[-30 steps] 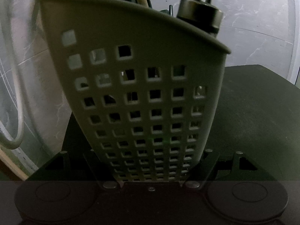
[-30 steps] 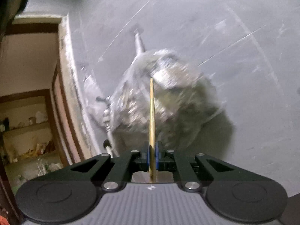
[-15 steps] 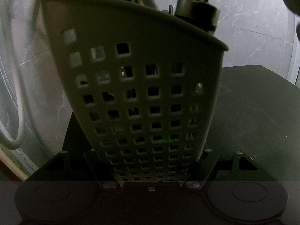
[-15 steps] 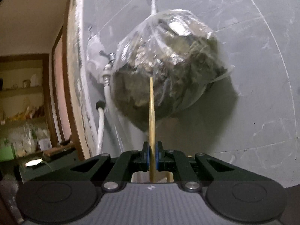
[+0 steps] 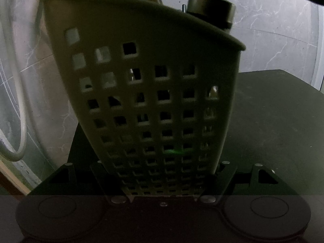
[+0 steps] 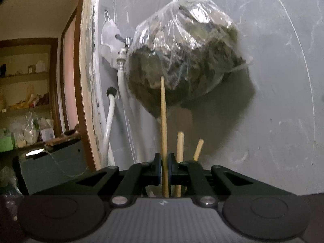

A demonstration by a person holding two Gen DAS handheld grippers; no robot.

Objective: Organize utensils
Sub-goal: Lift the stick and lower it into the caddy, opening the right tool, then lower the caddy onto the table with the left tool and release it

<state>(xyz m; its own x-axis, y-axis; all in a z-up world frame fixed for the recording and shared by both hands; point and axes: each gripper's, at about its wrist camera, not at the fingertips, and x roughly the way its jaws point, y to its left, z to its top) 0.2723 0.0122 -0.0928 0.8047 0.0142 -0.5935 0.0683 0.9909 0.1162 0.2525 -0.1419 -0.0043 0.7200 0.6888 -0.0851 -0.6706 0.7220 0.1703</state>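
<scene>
Your right gripper [image 6: 165,172] is matte black plastic: two angular fingers with triangular cut-outs, blue pads at the tips, silver screws at the pivots, round discs either side of a ribbed grey panel. Your left gripper [image 5: 162,182] shares that black build and silver screws.

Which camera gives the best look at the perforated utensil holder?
The left wrist view: the utensil holder fills the frame, clamped at its base by the left gripper, grid holes and rim plainly visible. The right wrist view shows none of it, only wooden sticks rising behind the gripper.
</scene>
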